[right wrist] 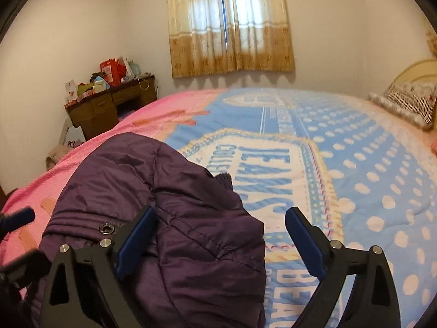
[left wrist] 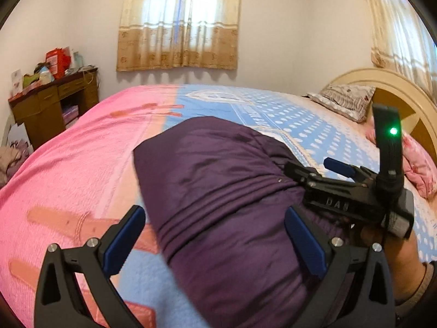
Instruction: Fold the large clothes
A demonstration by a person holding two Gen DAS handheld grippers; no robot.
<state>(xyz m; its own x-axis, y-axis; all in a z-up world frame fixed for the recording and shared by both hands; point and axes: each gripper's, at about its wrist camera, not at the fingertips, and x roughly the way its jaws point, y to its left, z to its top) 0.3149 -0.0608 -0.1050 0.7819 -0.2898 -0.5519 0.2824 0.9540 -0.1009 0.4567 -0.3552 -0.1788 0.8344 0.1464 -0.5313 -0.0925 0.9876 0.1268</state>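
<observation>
Press the purple jacket (left wrist: 218, 191), folded on the bed (left wrist: 82, 164), flat with both released tools, left hand-held gripper (left wrist: 213, 243) and right hand-held gripper (right wrist: 221, 243), before squaring 2 edges.

Jacket (right wrist: 169, 218) was dark purple, quilted. Bedspread (right wrist: 368, 169) was pink at frame left, light blue with white dots at right. Curtains (right wrist: 232, 27) were beige, patterned. Gripper pads (left wrist: 306, 243) were blue.
</observation>
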